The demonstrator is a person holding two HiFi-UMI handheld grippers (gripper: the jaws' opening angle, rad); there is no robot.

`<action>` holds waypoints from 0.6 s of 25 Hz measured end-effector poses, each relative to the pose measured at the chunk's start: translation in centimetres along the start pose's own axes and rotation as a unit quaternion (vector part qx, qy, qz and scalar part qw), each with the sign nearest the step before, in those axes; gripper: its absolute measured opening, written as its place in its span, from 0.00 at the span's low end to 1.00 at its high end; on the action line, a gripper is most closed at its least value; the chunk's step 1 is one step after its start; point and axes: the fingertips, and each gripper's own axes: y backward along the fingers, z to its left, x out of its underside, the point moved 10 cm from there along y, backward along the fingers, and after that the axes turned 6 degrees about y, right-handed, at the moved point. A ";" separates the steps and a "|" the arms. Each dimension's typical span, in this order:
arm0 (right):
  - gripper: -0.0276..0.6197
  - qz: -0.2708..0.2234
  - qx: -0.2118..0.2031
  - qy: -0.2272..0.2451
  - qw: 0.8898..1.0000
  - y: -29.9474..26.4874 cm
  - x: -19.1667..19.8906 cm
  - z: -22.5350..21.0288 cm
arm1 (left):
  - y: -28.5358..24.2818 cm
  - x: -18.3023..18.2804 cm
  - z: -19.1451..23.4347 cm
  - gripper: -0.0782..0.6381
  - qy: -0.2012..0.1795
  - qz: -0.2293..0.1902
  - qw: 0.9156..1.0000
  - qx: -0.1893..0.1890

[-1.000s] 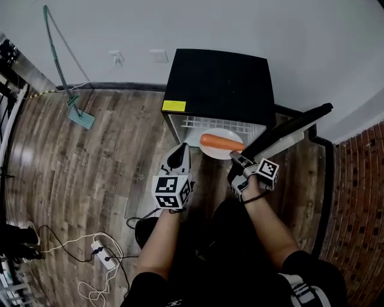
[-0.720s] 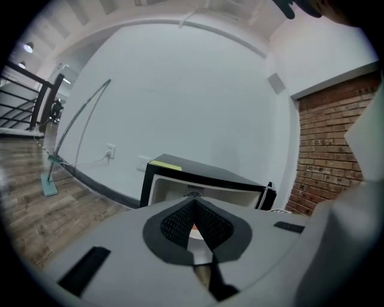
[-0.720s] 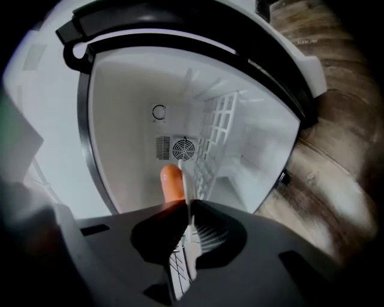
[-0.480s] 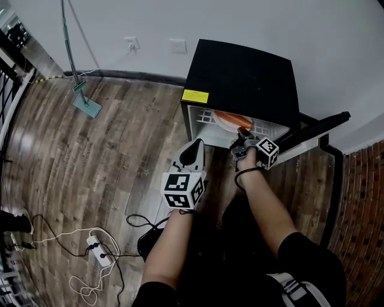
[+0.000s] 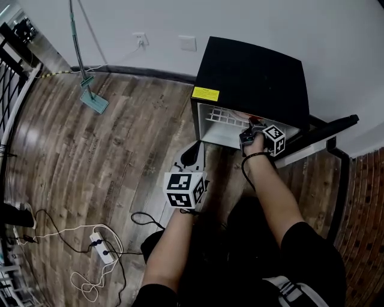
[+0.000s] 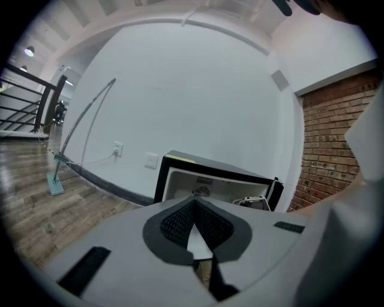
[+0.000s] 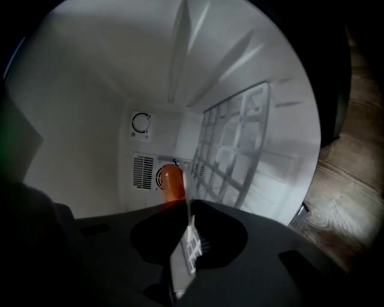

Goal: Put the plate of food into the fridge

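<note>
Black and boxy, the fridge [image 5: 252, 72] stands on the wood floor [image 5: 120, 150] against the white wall [image 5: 180, 18], its door [image 5: 321, 137] swung open to my right. A mop [image 5: 90, 99] leans on that wall off to the left. A power strip [image 5: 102, 252] with loose cables [image 5: 60, 240] lies by my left side, well apart from the fridge.

In the head view my right gripper [image 5: 254, 131] sits at the mouth of the fridge, whose roof hides most of what it carries. The right gripper view looks inside. It shows white walls, a wire shelf [image 7: 231, 150], a slatted vent [image 7: 144, 171] at the back, and the plate [image 7: 191, 240] edge-on. My right fingers are pinched on its rim, and the orange sausage [image 7: 173, 183] lies on it, within the compartment. Whether the plate touches the shelf I cannot tell.

My right arm is stretched forward. My left gripper [image 5: 193, 151] hangs just short of the fridge and points at the opening, its fingers pressed together on nothing. Only its view shows the brick wall [image 6: 336, 138] beyond the door.
</note>
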 end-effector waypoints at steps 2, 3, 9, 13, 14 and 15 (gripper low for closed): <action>0.10 -0.001 0.015 0.023 1.000 -0.3 -0.1 0.0 | 0.2 0.0 -0.3 0.10 -0.002 -0.001 1.000 0.008; 0.10 -0.001 0.027 0.043 0.999 -0.3 -0.2 0.2 | 0.3 -0.1 -0.4 0.10 -0.005 -0.003 1.000 0.011; 0.19 -0.012 0.121 0.243 0.962 0.1 -0.3 1.3 | 0.1 -0.1 -0.8 0.10 0.001 -0.005 1.000 0.019; 0.29 -0.025 0.197 0.396 0.897 0.5 -0.5 2.1 | -0.4 -0.3 -1.8 0.10 -0.002 -0.006 0.999 0.034; 0.30 -0.033 0.213 0.428 0.878 0.8 -0.6 2.3 | -0.4 -0.2 -2.1 0.10 -0.004 -0.006 0.999 0.038; 0.31 -0.040 0.224 0.454 0.862 1.2 -0.7 2.6 | -0.5 -0.2 -2.3 0.10 -0.005 -0.005 0.999 0.041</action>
